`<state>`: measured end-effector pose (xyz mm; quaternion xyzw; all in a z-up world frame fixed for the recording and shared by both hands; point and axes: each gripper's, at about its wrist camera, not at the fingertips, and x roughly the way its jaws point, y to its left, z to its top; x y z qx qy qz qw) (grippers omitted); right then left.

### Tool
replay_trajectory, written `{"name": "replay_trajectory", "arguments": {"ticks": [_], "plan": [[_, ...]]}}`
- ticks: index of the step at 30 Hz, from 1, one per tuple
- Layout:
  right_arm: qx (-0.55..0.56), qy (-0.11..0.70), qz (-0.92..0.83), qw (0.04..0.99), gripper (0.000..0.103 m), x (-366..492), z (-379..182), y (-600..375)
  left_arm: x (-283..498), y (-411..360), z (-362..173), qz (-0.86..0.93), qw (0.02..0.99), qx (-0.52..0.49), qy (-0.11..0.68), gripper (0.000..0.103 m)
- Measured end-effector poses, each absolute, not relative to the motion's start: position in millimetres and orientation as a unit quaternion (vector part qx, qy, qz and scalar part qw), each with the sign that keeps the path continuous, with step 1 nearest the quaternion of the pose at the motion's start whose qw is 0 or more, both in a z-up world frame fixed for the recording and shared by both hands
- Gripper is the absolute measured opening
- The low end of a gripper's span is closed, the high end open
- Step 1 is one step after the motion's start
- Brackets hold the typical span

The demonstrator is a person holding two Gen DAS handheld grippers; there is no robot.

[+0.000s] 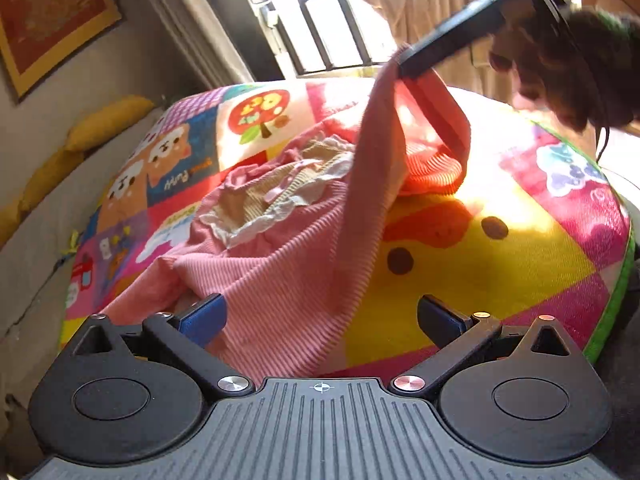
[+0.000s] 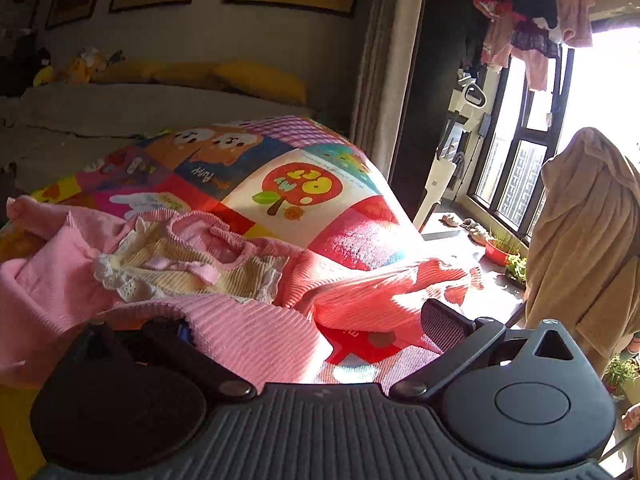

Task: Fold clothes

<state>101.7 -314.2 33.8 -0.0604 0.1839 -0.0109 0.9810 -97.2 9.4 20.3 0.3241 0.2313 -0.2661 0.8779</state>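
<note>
A pink ribbed child's garment [image 1: 280, 264] with a cream lace collar [image 1: 288, 188] lies crumpled on a colourful cartoon mat [image 1: 500, 272]. My left gripper [image 1: 320, 320] is open, its blue fingers [image 1: 202, 318] either side of the garment's near edge. In the left wrist view my right gripper [image 1: 412, 70] appears from above, its black finger lifting a fold of the pink cloth. In the right wrist view the garment [image 2: 248, 332] drapes over the left finger; the right gripper [image 2: 316, 328] stands open, its right finger [image 2: 444, 326] bare.
The mat [image 2: 320, 184] covers a rounded bed or cushion. Yellow pillows [image 2: 260, 78] line the wall behind. A window [image 2: 516, 176], a tan cloth draped over a stand [image 2: 588, 236], potted plants [image 2: 504, 250] and hanging clothes [image 2: 528, 36] are at the right.
</note>
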Motion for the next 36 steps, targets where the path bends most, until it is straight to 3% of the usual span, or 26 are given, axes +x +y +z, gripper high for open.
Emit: {"name": "replay_trajectory", "arguments": {"ticks": [3,7,11,18,22,26,32,36], "plan": [[-0.032,0.163,-0.008,0.986,0.103,103,56,-322,-86,-17,-7,-0.186,0.875,0.404,0.193,0.103],[-0.104,0.181,-0.013,0.978,0.103,94,35,-317,-25,7,15,-0.055,0.922,0.339,0.180,0.103],[-0.191,0.228,-0.021,0.955,0.103,82,-13,-309,18,59,28,0.024,0.936,0.279,0.214,0.103],[-0.366,0.224,-0.018,0.903,0.103,66,-69,-277,10,96,2,0.008,0.910,0.293,0.294,0.103],[-0.378,0.111,-0.078,0.916,0.103,59,4,-294,-9,96,52,0.017,0.928,0.296,0.224,0.103],[-0.247,0.044,-0.112,0.962,0.103,44,81,-327,-30,91,111,0.013,0.955,0.263,0.139,0.103],[-0.270,0.090,-0.078,0.955,0.103,33,72,-342,-55,82,122,-0.015,0.940,0.316,0.129,0.103],[-0.281,0.135,-0.002,0.950,0.103,-5,61,-356,-87,101,117,-0.057,0.933,0.313,0.168,0.103]]}}
